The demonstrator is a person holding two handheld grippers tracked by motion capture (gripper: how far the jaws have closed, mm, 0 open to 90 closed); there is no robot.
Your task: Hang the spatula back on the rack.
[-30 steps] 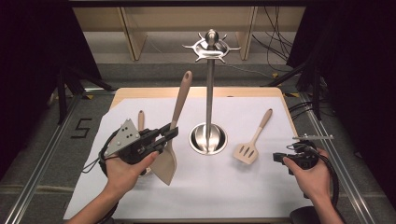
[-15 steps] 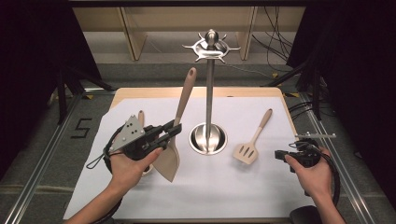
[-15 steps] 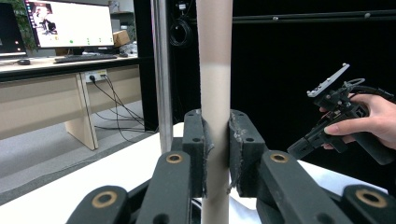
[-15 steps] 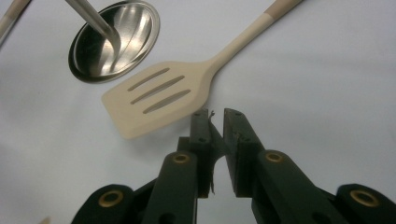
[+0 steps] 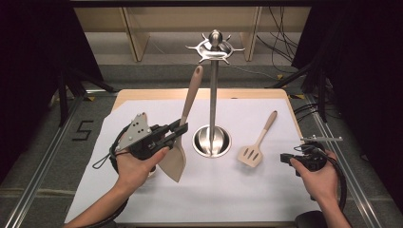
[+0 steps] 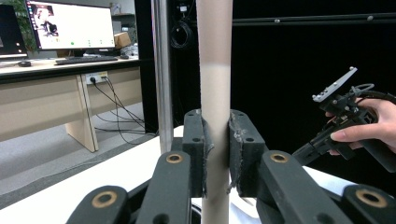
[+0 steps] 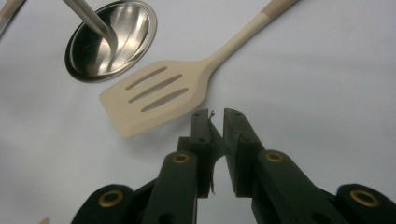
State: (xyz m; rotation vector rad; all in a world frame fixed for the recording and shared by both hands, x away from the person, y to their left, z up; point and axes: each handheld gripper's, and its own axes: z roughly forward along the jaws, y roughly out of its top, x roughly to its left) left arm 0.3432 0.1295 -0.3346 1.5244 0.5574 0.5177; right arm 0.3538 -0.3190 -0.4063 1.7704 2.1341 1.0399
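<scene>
My left gripper [image 5: 183, 129] is shut on the handle of a pale solid spatula [image 5: 174, 160], held upright and leaning with its blade down, just left of the steel utensil stand [image 5: 214, 95]. In the left gripper view both pads press the handle [image 6: 214, 70], with the stand's pole [image 6: 162, 70] behind it. A slotted spatula [image 5: 252, 154] lies flat on the white sheet, right of the stand's base [image 5: 212, 141]. My right gripper [image 5: 283, 157] hovers low to its right, with its jaws nearly together and nothing between them. In its own view the right gripper [image 7: 216, 116] points at the slotted spatula's blade [image 7: 154, 98].
The stand is topped by a hooked crown [image 5: 215, 47]. A white sheet [image 5: 228, 190] covers the wooden table, and metal rails [image 5: 45, 156] run along both sides. Cables trail from both grippers. Beyond the table's back edge is a shelf unit and dark surroundings.
My left gripper has carried the solid spatula slightly right and up, bringing the handle's tip nearer the stand's pole. The right gripper has stayed in place.
</scene>
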